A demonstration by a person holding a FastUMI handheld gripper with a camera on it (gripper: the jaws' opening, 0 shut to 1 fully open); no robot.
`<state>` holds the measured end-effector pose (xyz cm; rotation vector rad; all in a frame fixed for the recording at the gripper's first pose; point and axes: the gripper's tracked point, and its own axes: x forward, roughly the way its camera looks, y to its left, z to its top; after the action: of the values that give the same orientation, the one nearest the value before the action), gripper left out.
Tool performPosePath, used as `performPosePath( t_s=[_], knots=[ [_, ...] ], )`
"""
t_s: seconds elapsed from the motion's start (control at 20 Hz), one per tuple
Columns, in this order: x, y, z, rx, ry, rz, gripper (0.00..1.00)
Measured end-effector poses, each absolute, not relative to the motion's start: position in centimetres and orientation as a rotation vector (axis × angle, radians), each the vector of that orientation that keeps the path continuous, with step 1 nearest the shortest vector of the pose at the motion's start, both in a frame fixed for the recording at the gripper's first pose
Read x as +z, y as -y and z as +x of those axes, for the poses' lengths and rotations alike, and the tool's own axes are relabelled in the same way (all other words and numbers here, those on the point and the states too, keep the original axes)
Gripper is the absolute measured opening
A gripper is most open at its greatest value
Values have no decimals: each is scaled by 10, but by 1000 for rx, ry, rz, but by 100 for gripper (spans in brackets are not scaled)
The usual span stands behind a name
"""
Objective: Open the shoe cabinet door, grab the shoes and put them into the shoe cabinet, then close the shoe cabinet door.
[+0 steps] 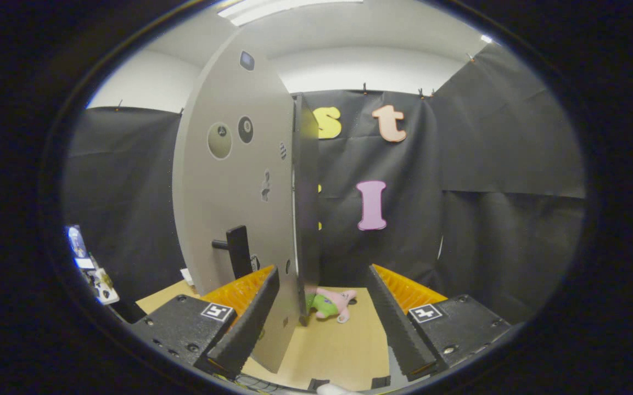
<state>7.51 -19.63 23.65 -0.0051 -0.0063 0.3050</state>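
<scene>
The grey shoe cabinet door [234, 181] stands swung open towards me, with a black handle [236, 249] on its face and several stickers above it. Behind its free edge I see the dark side of the cabinet [308, 208]. My gripper [321, 321] is open. The door's bottom corner reaches in between the fingers, close by the left finger [250, 315], and I cannot tell if it touches. A small pink and green soft shoe [331, 304] lies on the table just beyond the fingers, at the foot of the cabinet.
The tan tabletop [332, 351] runs ahead between the fingers. A small white thing [186, 275] sits on it left of the door. Some clutter [94, 271] stands off the table's left side. Black cloth walls close the booth behind and to the right.
</scene>
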Motion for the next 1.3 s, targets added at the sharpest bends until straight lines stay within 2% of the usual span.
performPosePath(
  t_s=[0.3, 0.55, 0.65, 0.9, 1.3],
  knots=[
    [227, 170, 88, 357, -17, -68, 100],
    [227, 157, 81, 306, -16, -103, 97],
    [230, 157, 77, 258, -17, -130, 93],
    [229, 145, 70, 144, -31, -122, 93],
    [218, 84, 55, 98, -46, -56, 93]
  ],
)
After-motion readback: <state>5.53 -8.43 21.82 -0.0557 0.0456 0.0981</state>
